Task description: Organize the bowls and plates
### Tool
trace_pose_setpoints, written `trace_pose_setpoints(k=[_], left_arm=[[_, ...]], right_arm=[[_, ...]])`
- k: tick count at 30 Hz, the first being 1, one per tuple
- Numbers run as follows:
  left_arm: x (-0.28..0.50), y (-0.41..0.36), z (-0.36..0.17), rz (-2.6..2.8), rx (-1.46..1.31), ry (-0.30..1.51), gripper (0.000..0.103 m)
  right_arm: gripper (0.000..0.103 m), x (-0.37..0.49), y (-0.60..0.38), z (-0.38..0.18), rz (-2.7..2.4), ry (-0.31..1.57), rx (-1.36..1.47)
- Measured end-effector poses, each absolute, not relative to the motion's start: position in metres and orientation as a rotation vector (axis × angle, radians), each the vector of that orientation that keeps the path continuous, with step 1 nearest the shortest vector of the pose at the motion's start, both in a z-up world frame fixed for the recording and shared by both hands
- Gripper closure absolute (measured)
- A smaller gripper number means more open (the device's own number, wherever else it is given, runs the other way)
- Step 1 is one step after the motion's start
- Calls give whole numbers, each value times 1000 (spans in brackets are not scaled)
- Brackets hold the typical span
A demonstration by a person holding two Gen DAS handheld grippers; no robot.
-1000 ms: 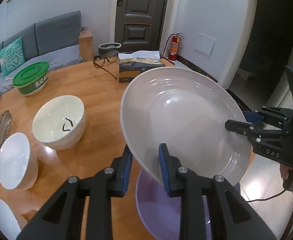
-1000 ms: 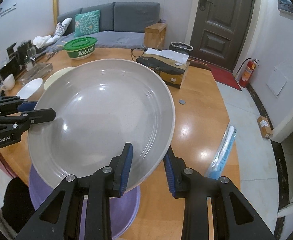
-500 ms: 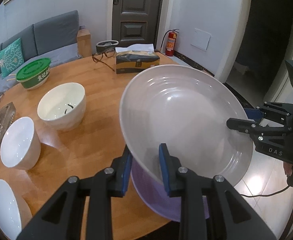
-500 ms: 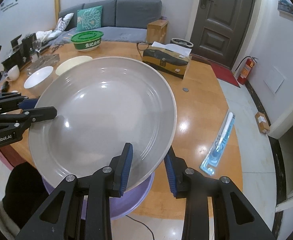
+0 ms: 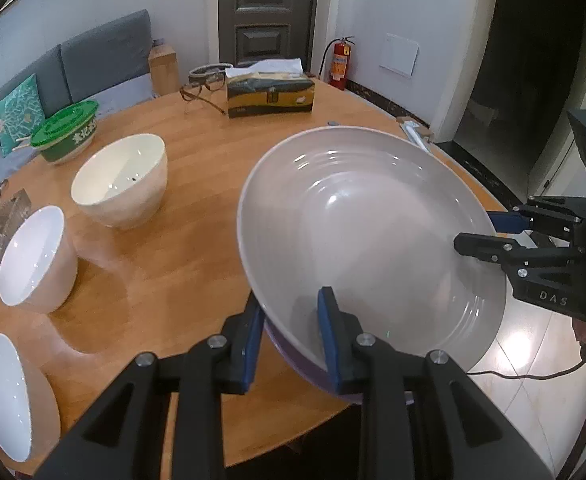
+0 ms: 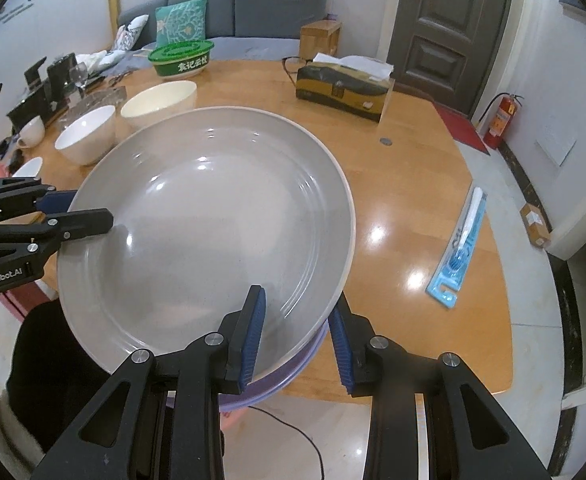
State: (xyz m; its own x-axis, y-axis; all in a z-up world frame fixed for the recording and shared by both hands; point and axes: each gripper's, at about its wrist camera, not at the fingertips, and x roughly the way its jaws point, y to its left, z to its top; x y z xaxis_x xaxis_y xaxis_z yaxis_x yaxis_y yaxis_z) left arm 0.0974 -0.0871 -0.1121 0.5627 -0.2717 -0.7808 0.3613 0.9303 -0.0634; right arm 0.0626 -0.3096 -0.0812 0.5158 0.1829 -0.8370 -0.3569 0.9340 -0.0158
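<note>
**Over the bench edge: grey plate held from both sides**

In the left wrist view, the left hand-held gripper (image 5: 289, 312) clamps the grey plate's (image 5: 373, 240) near rim, above a purple plate (image 5: 317, 380); three bowls (image 5: 121, 180) stand leftward.

In the right wrist view, the right hand-held gripper (image 6: 297, 332) clamps the opposite rim.

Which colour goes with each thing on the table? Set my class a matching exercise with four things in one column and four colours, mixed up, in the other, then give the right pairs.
Things:
1. big plate held by both grippers
2. plate underneath it
3. lid of the round tub
4. tissue box

Colours:
A. green
B. black and gold
C. grey
D. purple

Right pairs: 1-C, 2-D, 3-A, 4-B
</note>
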Motion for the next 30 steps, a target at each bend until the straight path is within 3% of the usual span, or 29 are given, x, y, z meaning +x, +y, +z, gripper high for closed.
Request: trace_pose_setpoints(k=[21, 30], left_arm=[[94, -90, -127, -354, 182, 925, 79], [92, -86, -124, -363, 174, 914, 72]], right_arm=[[74, 53, -306, -103, 345, 1049, -252], [72, 49, -308, -104, 339, 1054, -289]])
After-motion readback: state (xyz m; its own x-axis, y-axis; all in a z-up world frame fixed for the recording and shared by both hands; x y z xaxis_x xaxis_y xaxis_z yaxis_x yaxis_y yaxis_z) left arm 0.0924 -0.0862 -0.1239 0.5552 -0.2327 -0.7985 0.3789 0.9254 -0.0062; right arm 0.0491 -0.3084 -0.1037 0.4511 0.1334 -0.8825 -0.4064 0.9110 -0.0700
